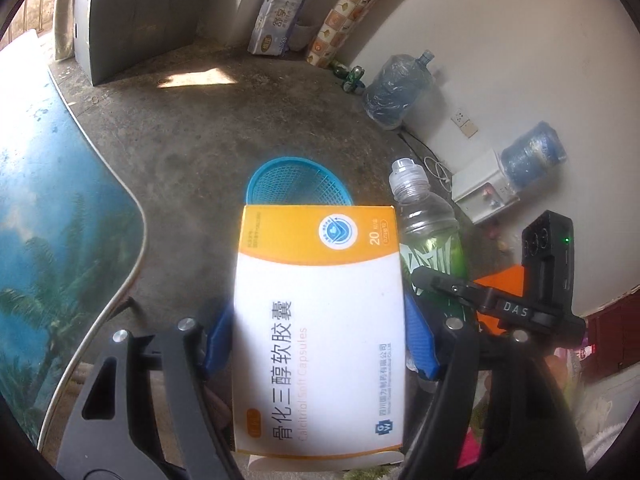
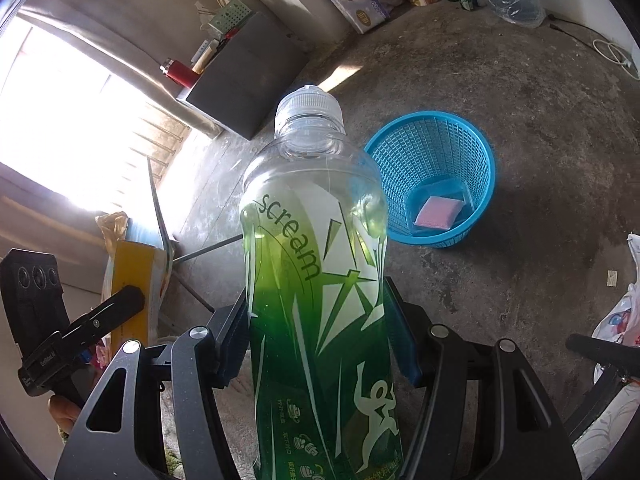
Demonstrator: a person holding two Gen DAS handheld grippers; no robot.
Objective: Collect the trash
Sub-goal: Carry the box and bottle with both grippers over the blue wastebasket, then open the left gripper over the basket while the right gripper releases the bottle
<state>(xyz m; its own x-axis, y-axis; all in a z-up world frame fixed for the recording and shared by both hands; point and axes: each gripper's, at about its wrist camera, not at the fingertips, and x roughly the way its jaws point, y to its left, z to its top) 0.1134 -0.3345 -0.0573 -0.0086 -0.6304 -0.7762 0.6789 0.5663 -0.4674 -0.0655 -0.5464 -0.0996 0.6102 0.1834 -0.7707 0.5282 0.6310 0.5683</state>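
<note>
My left gripper (image 1: 318, 340) is shut on a white and orange medicine box (image 1: 318, 320), its blue pads (image 1: 420, 340) pressing the box's two long sides. The box hangs above the floor, just this side of a blue mesh basket (image 1: 298, 182). My right gripper (image 2: 320, 332) is shut on a clear bottle with a green label (image 2: 316, 280), neck pointing away. In the right wrist view the blue basket (image 2: 432, 176) stands on the floor to the right of the bottle, with a pink packet (image 2: 434, 210) lying in it. In the left wrist view the bottle (image 1: 428, 220) shows beside the box.
A table edge with a palm print (image 1: 60, 220) runs along the left. A grey cabinet (image 1: 136, 20), a pack of paper rolls (image 1: 276, 12), water jugs (image 1: 400, 88) and a dispenser (image 1: 484, 184) line the walls. A plastic bag (image 2: 616, 320) lies at the right on the concrete floor.
</note>
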